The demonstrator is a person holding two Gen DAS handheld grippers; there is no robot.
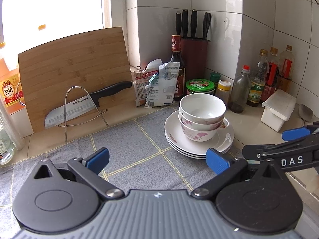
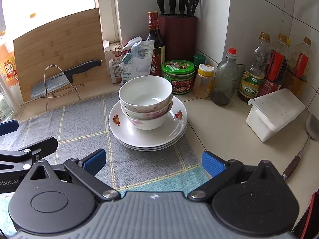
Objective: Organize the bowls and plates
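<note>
White china on the checked cloth [image 2: 83, 131]: three bowls [image 2: 146, 103] nested atop three plates [image 2: 148, 137] (both my grippers [image 1: 157, 160] [image 2: 153, 162] gape wide, empty).

Blown-out window [image 1: 53, 6] glare, fisheye-warped edges.

Left gripper [image 1: 157, 160] and right gripper [image 2: 153, 160] are held level side by side, both pointing forward, blue-padded fingers [image 1: 98, 157] spread wide and holding nothing. The right gripper's fingers [image 1: 295, 133] reach into the left camera's view from the right edge, equally parted.
</note>
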